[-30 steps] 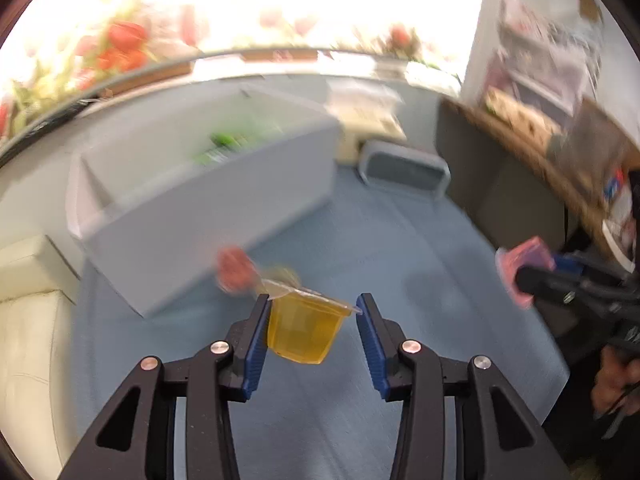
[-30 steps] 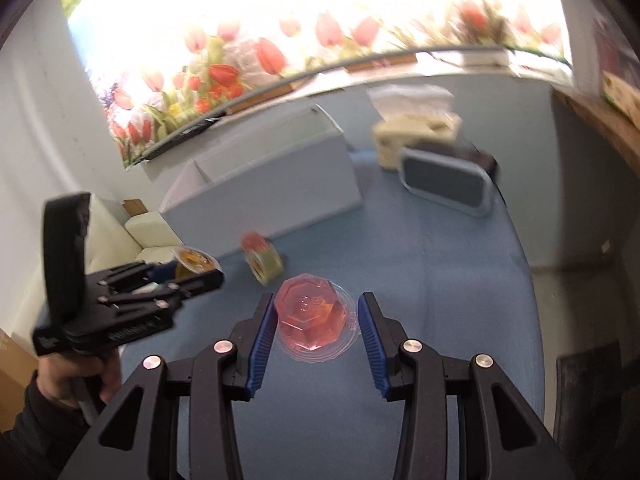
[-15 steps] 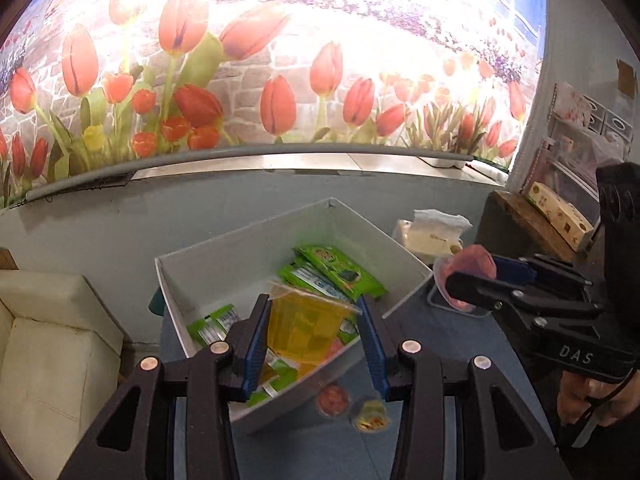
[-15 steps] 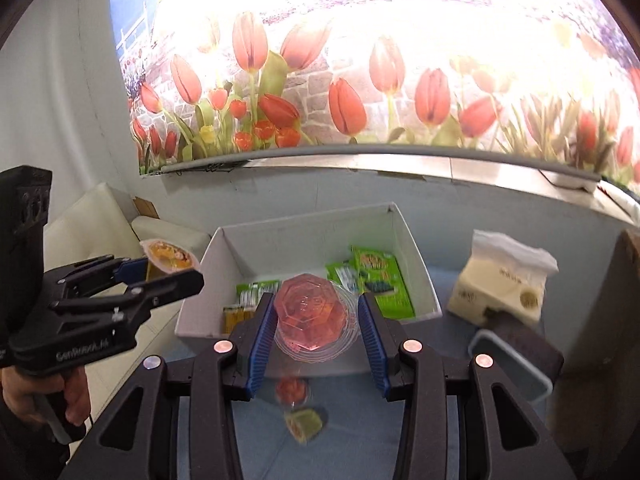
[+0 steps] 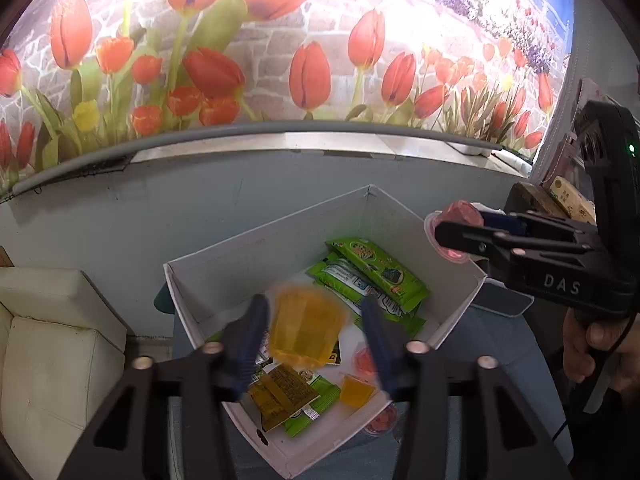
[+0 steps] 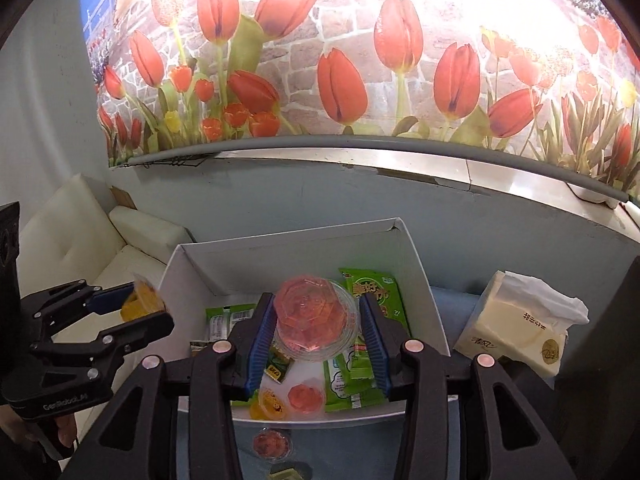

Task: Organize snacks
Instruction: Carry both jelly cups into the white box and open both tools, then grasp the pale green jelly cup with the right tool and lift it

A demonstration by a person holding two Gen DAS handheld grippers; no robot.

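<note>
Both claws are opening over the white box [image 5: 224, 264]. The yellow cup [image 5: 306, 330], at lower centre, is released from the left gripper [image 5: 316, 340]; the pink cup [image 6: 316, 322] sits loose between the right gripper's [image 6: 318, 344] jaws. A cup could bounce out off the green packets [image 5: 374, 270]. A second earlier, both cups were clamped over the blue table.

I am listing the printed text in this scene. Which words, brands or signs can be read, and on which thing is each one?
"DAS": white letters on the side of the right gripper.
"GenRobot_AI", partly blurred: on the side of the left gripper.
Chinese characters, too distorted to quote: on the green snack packet in the white box.
Dark script and a gold round seal, not readable: on the tissue pack.
Other wrappers: too small or blurred.
</note>
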